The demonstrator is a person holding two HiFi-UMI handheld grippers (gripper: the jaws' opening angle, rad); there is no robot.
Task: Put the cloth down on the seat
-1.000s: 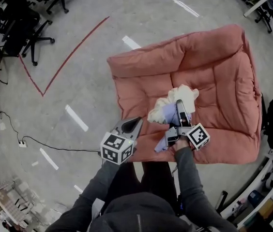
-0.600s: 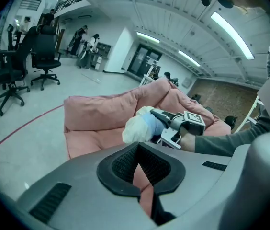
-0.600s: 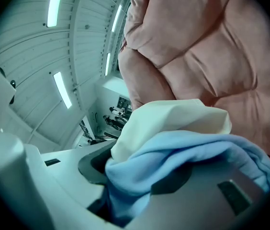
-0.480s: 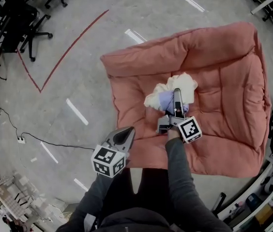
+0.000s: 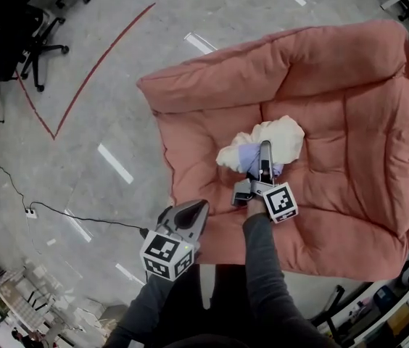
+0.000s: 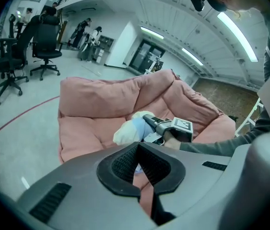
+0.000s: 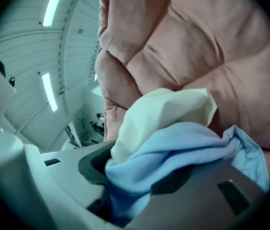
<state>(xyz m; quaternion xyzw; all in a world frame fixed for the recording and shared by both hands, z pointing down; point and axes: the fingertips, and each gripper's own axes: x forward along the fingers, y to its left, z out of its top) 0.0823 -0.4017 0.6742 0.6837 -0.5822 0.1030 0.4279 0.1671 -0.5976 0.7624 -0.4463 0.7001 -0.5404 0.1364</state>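
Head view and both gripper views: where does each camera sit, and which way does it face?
Head view: on the head, looking down at the seat; both sleeves, left gripper and right gripper show.
Left gripper view: on the left gripper, facing across the seat to the right gripper; own shut jaws, one sleeve.
Right gripper view: on the right gripper, facing the seat's back; own jaws grip the cloth.
All share seat and cloth.

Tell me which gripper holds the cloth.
The right gripper, closed on the cream and light blue cloth; the left gripper holds nothing, beside the seat.
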